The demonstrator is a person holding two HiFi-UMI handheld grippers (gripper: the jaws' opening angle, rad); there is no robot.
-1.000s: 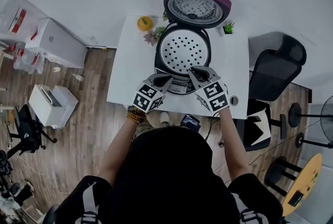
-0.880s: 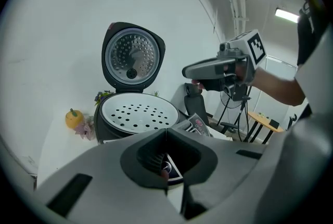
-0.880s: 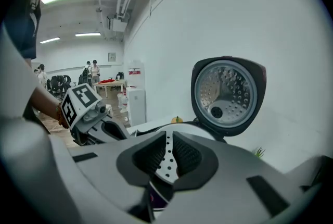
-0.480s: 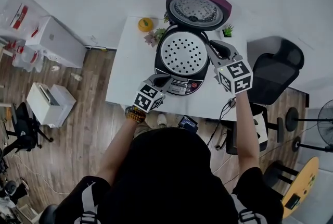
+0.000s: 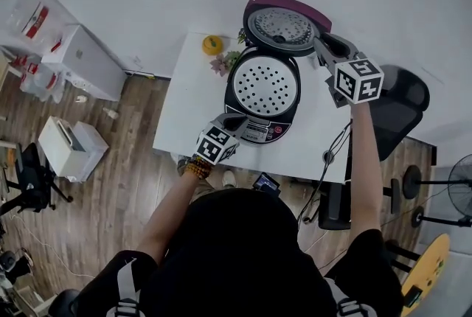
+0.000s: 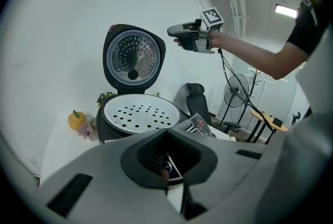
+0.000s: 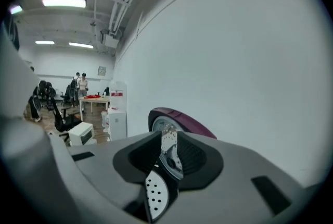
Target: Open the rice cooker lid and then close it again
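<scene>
The black rice cooker [image 5: 265, 87] stands on the white table [image 5: 192, 109], its white perforated tray uncovered. Its maroon lid [image 5: 284, 24] stands raised at the back, the metal inner face toward me. My left gripper [image 5: 234, 119] is shut and empty, its tips at the cooker's front control panel [image 6: 200, 125]. My right gripper [image 5: 321, 41] is held high beside the lid's right edge, apart from it. Its jaws have just been opening, with nothing between them. Through the gap in the right gripper view show the lid [image 7: 179, 116] and the tray. The left gripper view shows the right gripper [image 6: 174, 35] right of the lid [image 6: 132, 56].
An orange ornament [image 5: 212, 44] and a small plant [image 5: 225, 61] sit at the table's back left. A black office chair [image 5: 402, 98] stands to the right. White boxes [image 5: 88, 61] and a printer [image 5: 70, 146] are on the floor at left. A cable hangs off the table's right side.
My right gripper rose from the cooker's front to beside the raised lid at the right, and its jaws parted. The left gripper and the lid stayed put.
</scene>
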